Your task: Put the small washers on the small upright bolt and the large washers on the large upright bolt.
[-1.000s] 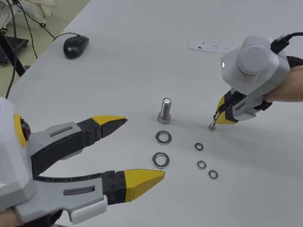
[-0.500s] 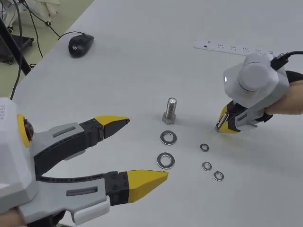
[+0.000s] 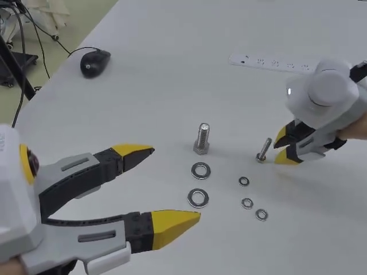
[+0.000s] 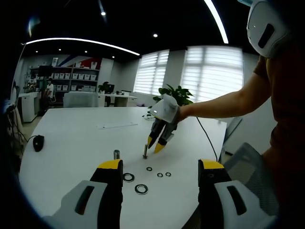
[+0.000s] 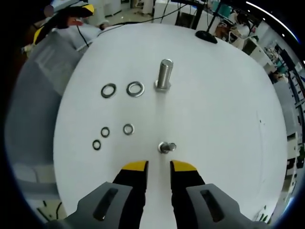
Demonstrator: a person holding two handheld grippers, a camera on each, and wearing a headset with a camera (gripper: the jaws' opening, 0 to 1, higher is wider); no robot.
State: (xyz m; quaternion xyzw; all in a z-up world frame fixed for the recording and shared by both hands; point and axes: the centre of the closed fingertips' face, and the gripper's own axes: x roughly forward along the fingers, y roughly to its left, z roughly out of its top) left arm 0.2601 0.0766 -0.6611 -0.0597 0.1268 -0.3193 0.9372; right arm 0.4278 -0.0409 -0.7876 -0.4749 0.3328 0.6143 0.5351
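The large bolt (image 3: 202, 138) stands upright mid-table, with two large washers (image 3: 200, 170) (image 3: 198, 197) lying flat in front of it. To their right stands the small bolt (image 3: 264, 149) on its head, leaning slightly in the head view, with three small washers (image 3: 243, 181) (image 3: 247, 203) (image 3: 261, 215) near it. My right gripper (image 3: 281, 150) is open just right of the small bolt, apart from it; the right gripper view shows the small bolt (image 5: 167, 147) just ahead of my right gripper (image 5: 158, 166). My left gripper (image 3: 175, 183) is wide open and holds nothing, left of the large washers.
A black mouse (image 3: 94, 60) lies far left near the table edge, with cables and the floor beyond. A white power strip (image 3: 269, 62) lies at the back right. In the left gripper view a person's arm (image 4: 228, 102) reaches in from the right.
The right gripper, shut on the small bolt half a second ago, has let it go and backed off to the right; the bolt now stands free on the table. The left gripper has barely moved.
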